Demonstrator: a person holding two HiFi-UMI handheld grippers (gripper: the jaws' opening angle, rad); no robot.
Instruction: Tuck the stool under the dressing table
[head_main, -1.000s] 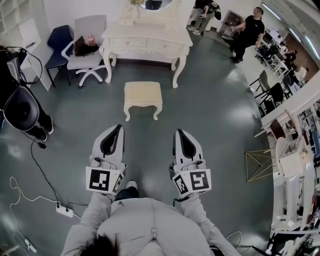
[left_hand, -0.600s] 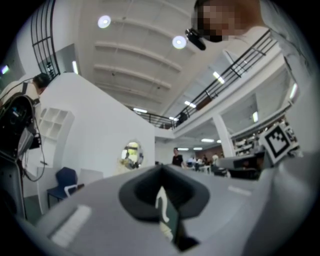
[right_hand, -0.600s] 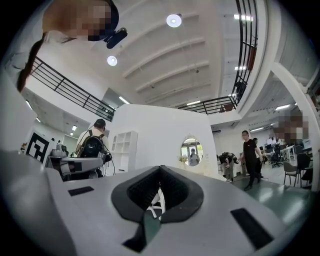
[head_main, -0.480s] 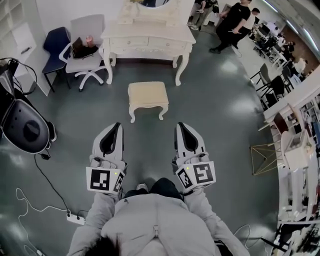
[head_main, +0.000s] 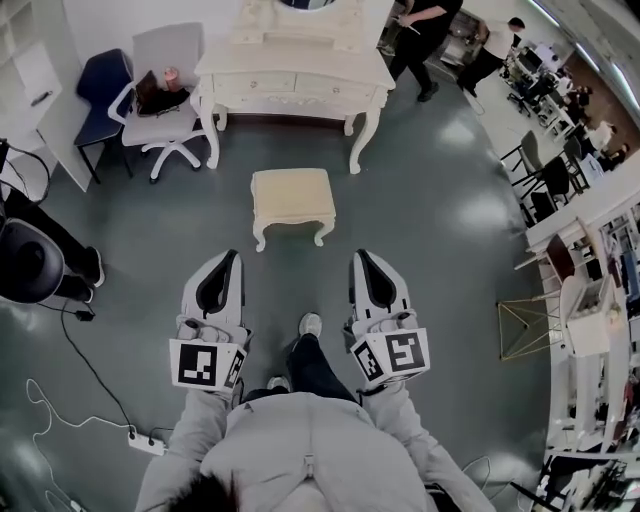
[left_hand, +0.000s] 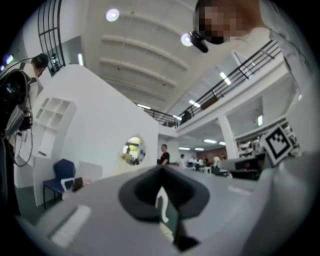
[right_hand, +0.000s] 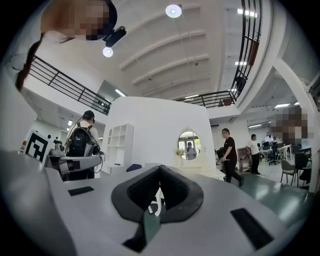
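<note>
The left gripper (head_main: 233, 257) and right gripper (head_main: 361, 257) each carry a cube with black-and-white square markers. Both are held side by side at about the same height, pointing roughly level and forward, with grey sleeves behind them. Both pairs of jaws are clenched, with nothing between them. The stool (head_main: 292, 195) stands on the grey floor (head_main: 430, 250) ahead of the jaws, between their two lines and apart from both. It is cream, with a padded rectangular top and curved legs. Beyond it stands the white desk (head_main: 290, 75), and the stool is outside it.
</note>
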